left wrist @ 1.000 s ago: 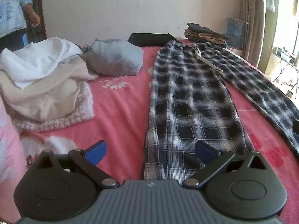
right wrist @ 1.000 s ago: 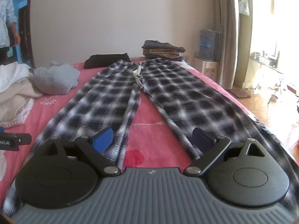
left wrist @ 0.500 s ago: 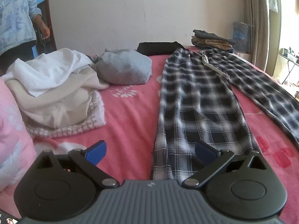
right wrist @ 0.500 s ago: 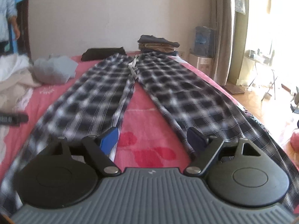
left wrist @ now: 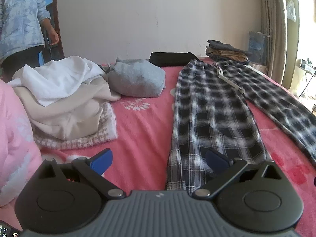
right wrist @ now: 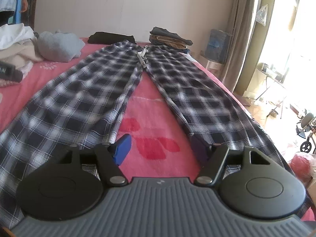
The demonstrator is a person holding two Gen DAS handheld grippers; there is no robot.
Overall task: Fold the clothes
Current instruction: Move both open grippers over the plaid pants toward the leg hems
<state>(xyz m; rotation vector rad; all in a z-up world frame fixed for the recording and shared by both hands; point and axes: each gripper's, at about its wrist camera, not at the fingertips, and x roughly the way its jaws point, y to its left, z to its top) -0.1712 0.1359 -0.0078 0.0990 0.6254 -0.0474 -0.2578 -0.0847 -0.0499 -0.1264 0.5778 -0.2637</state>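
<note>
A pink bedspread (right wrist: 154, 106) is covering the bed, and plaid trousers (right wrist: 83, 98) are lying flat on it, waistband far, legs spreading toward the near edge. Unfolded clothes (left wrist: 59, 98) are sitting piled at the left. The left gripper (left wrist: 158, 158) is hovering wide open over the left leg's hem. The right gripper (right wrist: 160, 148) has just been closing, bedspread alone showing between its jaws.

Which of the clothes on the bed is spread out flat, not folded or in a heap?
The plaid trousers. They lie open with both legs stretched apart on the pink bedcover, while the other clothes are folded or bunched up.
</note>
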